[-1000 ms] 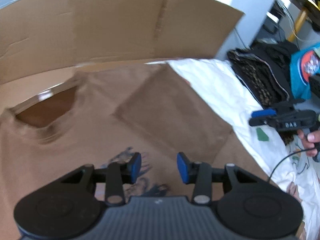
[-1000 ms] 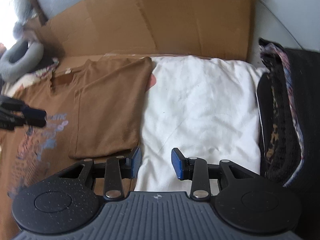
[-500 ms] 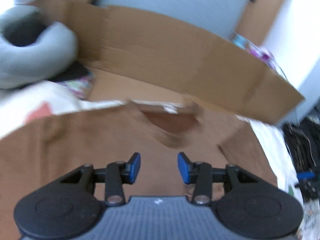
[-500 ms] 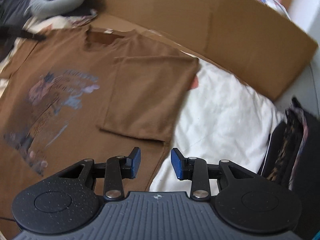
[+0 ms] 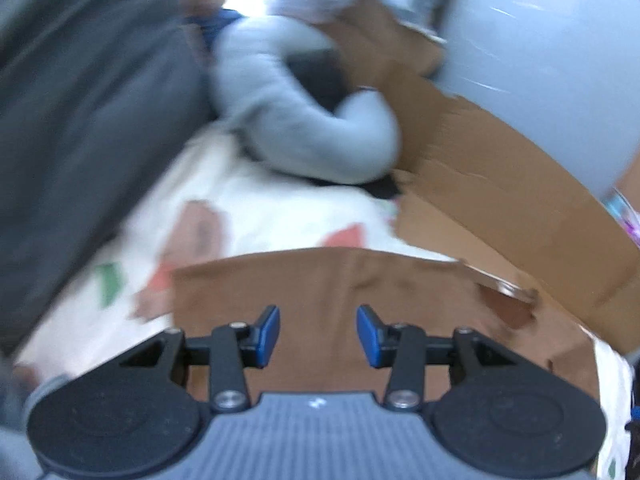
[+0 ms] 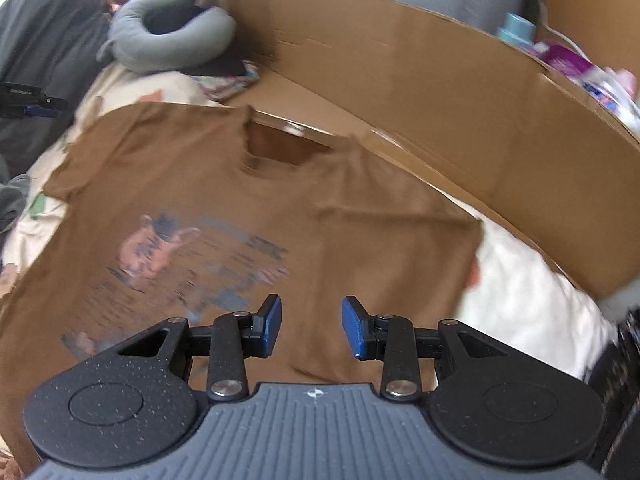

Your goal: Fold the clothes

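Observation:
A brown T-shirt [image 6: 208, 216] with a blue and pink print lies face up on a white patterned sheet [image 6: 532, 300]. Its right sleeve is folded inward over the body. My right gripper [image 6: 311, 326] hovers open above the shirt's lower middle, nothing between its blue pads. In the left wrist view, which is blurred, my left gripper [image 5: 318, 334] is open over the shirt's left shoulder and sleeve [image 5: 328, 292], with the collar [image 5: 508, 308] to its right. The left gripper's tip [image 6: 28, 98] shows at the far left of the right wrist view.
A cardboard wall [image 6: 420, 92] runs behind the shirt. A grey neck pillow [image 6: 168, 36] lies at the back left, next to a dark grey cushion [image 6: 44, 40]. Dark folded clothes [image 6: 620, 364] sit at the right edge. Bottles [image 6: 516, 28] stand behind the cardboard.
Both grippers swung left, still open. The left one went from the shirt's print to its left shoulder. The right one went from the white sheet to over the shirt's body.

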### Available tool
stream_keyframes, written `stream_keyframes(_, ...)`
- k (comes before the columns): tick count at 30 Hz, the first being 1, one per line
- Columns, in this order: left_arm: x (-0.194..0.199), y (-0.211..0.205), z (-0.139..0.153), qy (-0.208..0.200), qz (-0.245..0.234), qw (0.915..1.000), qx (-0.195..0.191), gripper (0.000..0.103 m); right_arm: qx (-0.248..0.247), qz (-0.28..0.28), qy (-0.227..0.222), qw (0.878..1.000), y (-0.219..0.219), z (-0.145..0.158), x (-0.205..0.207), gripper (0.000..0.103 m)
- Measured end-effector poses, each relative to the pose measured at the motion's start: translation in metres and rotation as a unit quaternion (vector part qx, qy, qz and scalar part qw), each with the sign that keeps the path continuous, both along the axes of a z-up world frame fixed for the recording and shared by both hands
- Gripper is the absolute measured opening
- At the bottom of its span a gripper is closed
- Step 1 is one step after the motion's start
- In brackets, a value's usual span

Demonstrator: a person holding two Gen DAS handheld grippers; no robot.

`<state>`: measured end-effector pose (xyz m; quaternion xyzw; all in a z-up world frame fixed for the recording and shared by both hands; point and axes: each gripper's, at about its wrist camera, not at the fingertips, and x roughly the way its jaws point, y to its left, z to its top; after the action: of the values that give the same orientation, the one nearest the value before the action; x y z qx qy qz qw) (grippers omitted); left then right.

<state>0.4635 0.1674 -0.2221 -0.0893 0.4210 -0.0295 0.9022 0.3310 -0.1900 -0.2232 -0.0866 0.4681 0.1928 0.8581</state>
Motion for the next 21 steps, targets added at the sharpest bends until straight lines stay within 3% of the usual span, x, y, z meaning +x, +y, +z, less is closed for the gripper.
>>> stream_keyframes(3,0.003,0.032,0.023,-0.007,0.040,0.9991,-0.009,0.045,0.006,0.033,0.002,0.999,0.023,0.012,0.008,0.040)
stream_keyframes(7,0.005,0.066,0.063,-0.014,0.060,0.9981,-0.002,0.047,0.024,0.056,0.003,0.998,0.050,0.034,0.021,0.041)
stream_keyframes(12,0.003,0.090,0.087,0.008,0.068,0.9968,0.041,0.051,0.028,0.096,0.000,0.995,0.082,0.051,0.026,0.041)
stream_keyframes(21,-0.026,0.095,0.052,0.023,0.073,0.9971,-0.003,0.048,0.031,0.119,0.012,0.992,0.109,0.047,0.020,0.041)
